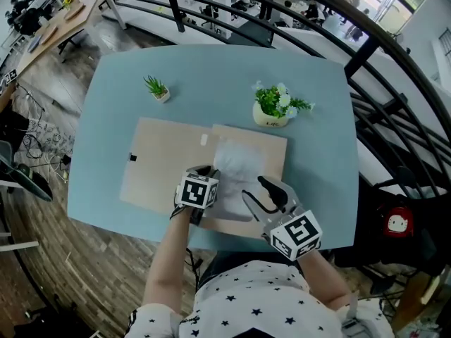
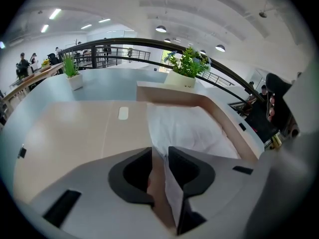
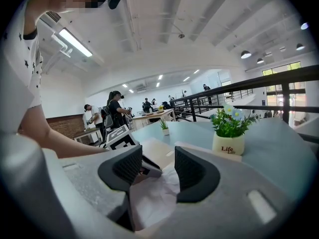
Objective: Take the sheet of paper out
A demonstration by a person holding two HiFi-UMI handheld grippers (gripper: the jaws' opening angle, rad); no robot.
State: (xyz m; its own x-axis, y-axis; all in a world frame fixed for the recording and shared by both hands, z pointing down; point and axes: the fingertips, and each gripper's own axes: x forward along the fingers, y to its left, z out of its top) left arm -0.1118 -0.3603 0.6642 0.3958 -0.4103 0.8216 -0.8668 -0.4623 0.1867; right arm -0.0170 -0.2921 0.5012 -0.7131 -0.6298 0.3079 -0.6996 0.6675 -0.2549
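Two grippers met over a tan folder lying open on the blue worktop, its near edge close to the worktop's near edge. The sheet of paper, white and rumpled, lay on the folder's right half. The left gripper pointed steeply down at the sheet's left edge, its fingers narrow with that edge standing in the gap but not pinched from both sides. The right gripper sat at the sheet's near right corner, fingers wide and empty above the paper. A flowering pot plant stood just beyond the folder's far right edge. A small green plant stood farther left, apart from the folder. Between and beyond them the worktop lay bare.
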